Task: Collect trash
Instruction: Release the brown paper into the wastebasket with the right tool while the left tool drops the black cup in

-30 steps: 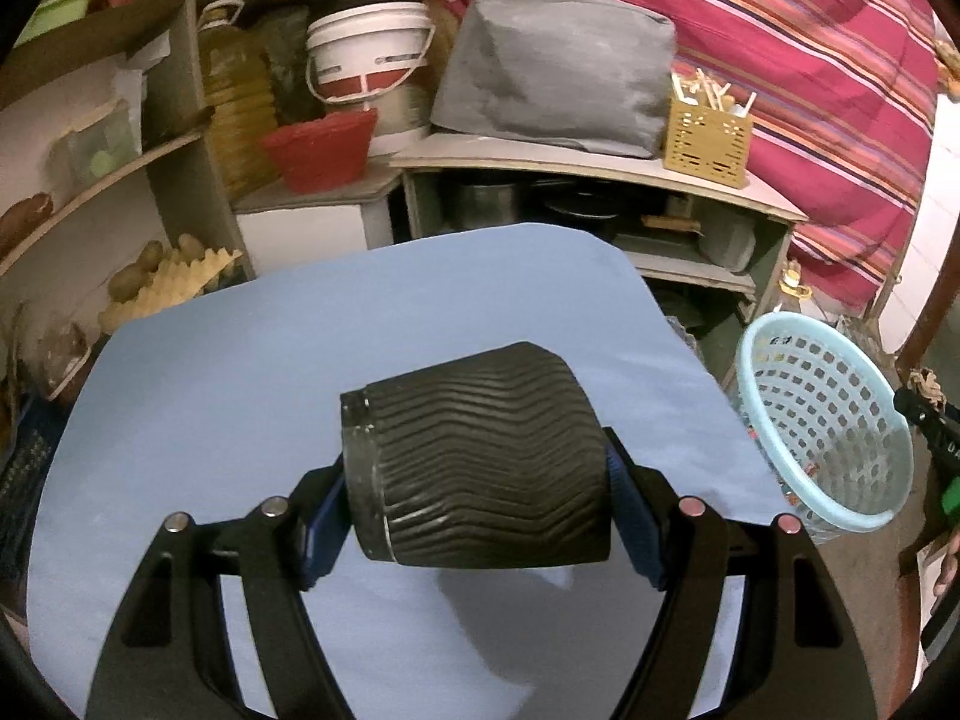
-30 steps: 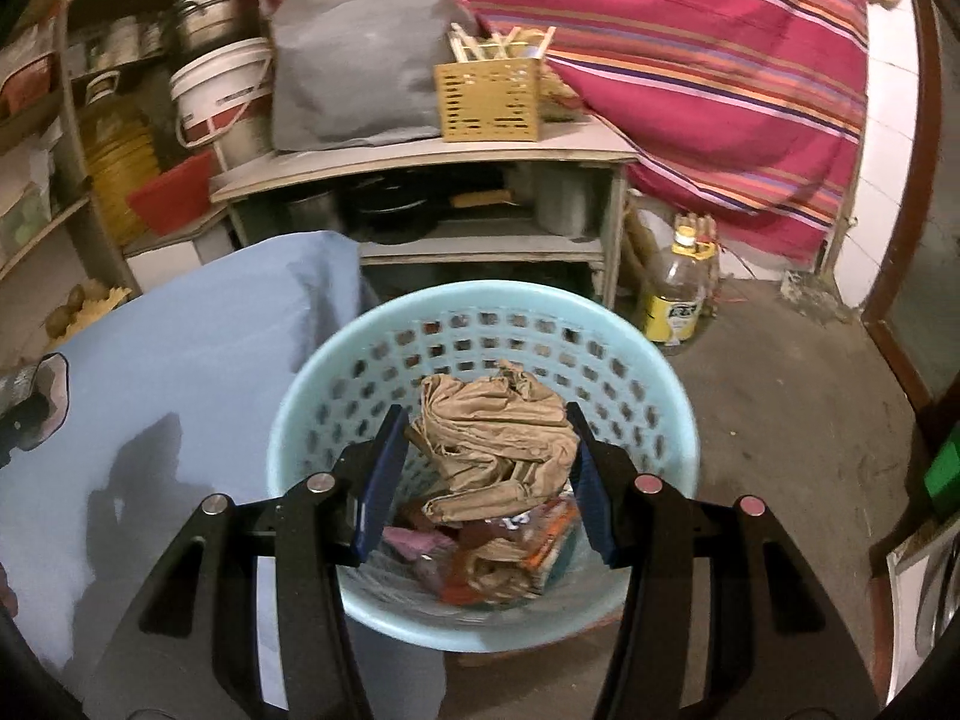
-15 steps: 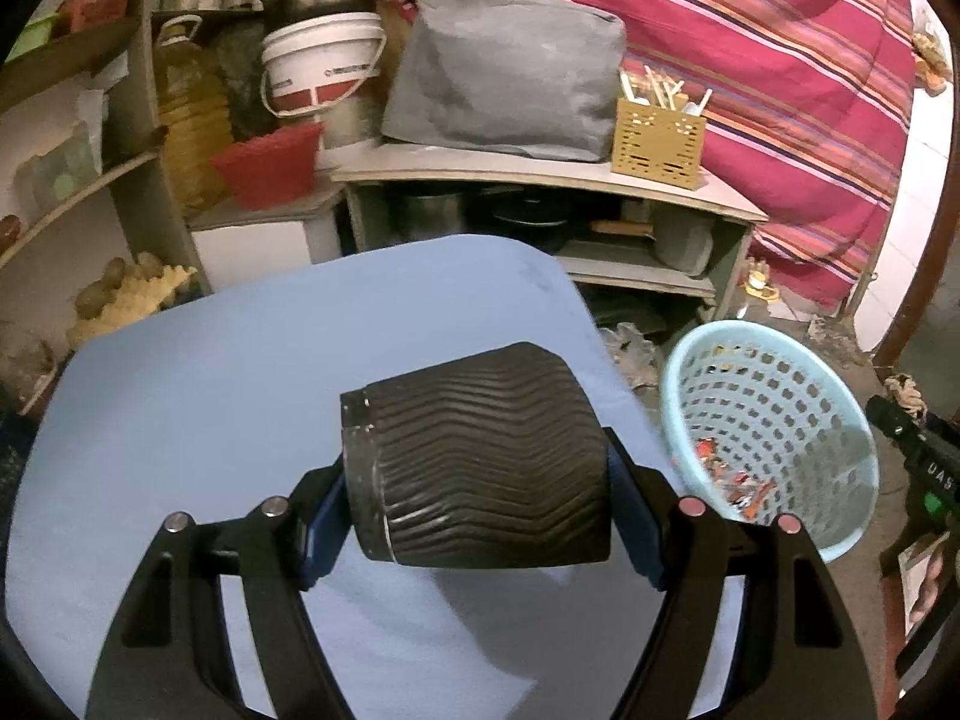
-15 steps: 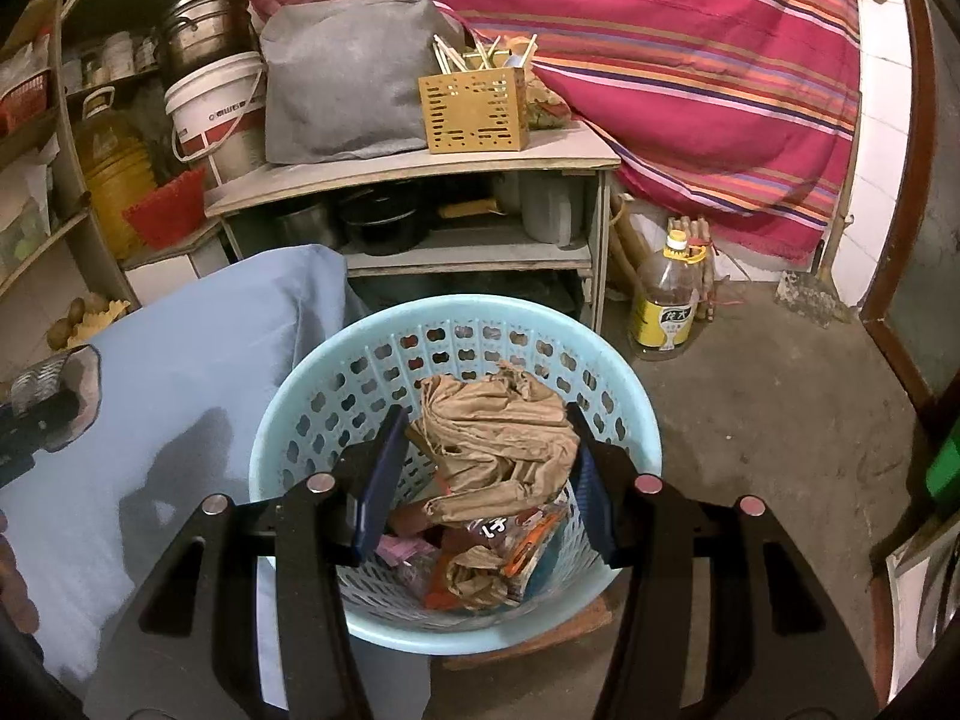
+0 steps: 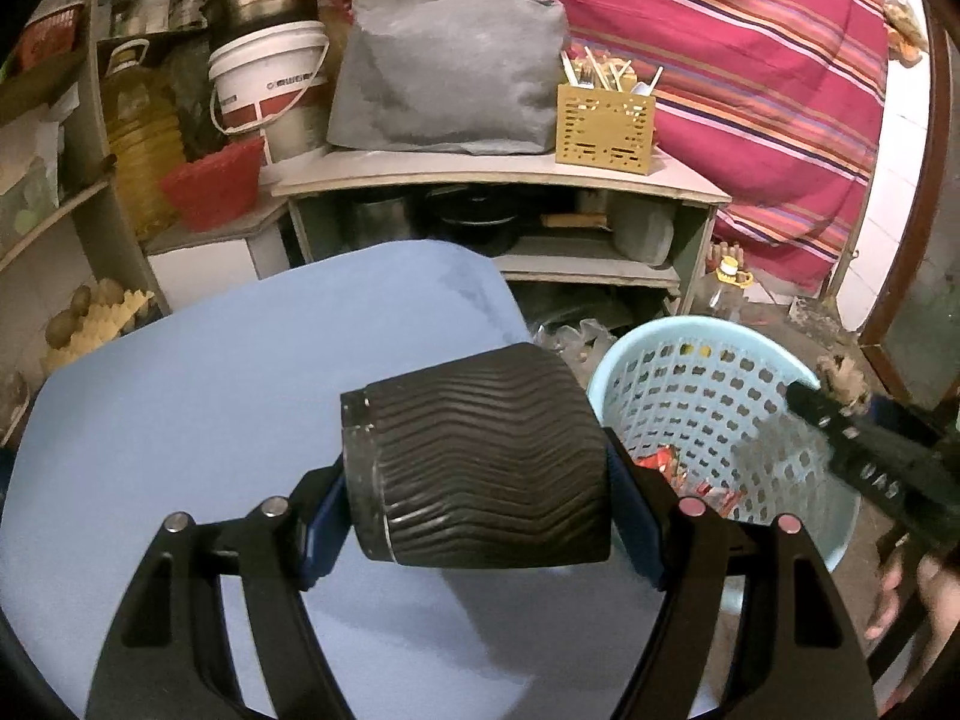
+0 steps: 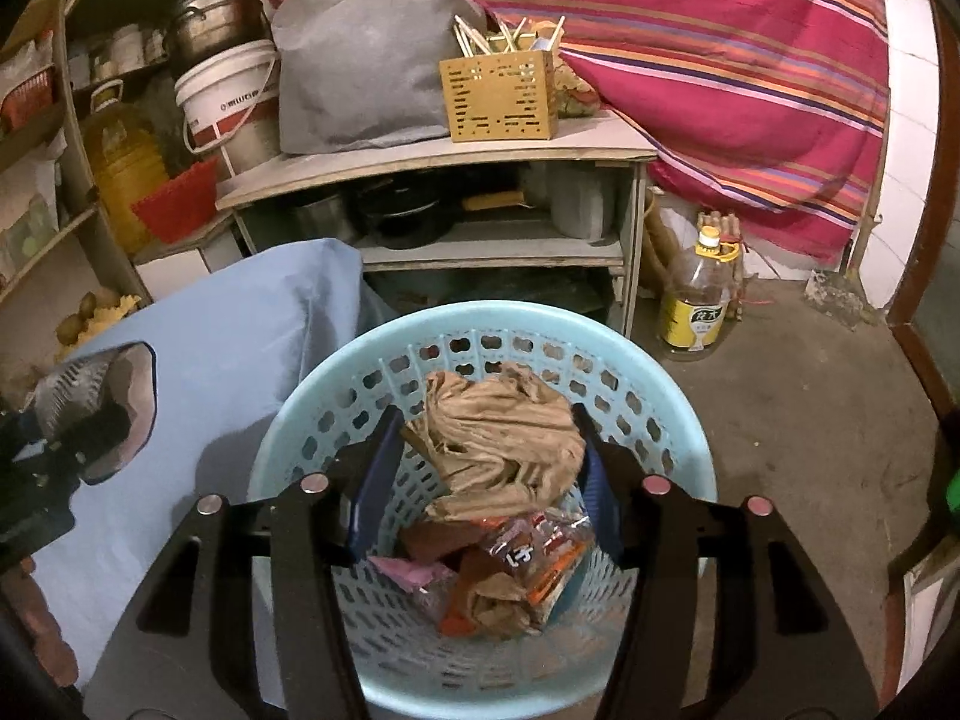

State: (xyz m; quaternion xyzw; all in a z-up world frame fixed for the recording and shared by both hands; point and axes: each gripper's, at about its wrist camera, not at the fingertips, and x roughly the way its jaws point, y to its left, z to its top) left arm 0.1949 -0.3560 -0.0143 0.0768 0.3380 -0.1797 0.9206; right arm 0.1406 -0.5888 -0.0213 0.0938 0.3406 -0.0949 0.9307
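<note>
My left gripper (image 5: 477, 501) is shut on a black ribbed paper cup (image 5: 480, 462), held sideways above the blue table (image 5: 210, 396) near its right edge. A light blue perforated basket (image 5: 708, 396) stands on the floor to the right. My right gripper (image 6: 486, 462) is shut on a crumpled brown paper ball (image 6: 501, 441), held over the basket (image 6: 360, 360), which holds wrappers (image 6: 516, 564). The right gripper also shows in the left wrist view (image 5: 840, 414). The left gripper with the cup shows at the left edge of the right wrist view (image 6: 90, 414).
A wooden shelf unit (image 6: 480, 162) with pots, a grey bag (image 6: 366, 60) and a yellow utensil box (image 6: 498, 96) stands behind. An oil bottle (image 6: 699, 300) sits on the floor. A striped red cloth (image 6: 720, 60) hangs at right. Buckets and shelves are at left.
My left gripper has carried the cup right, toward the basket. My right gripper still holds the paper ball over the basket and has shifted slightly.
</note>
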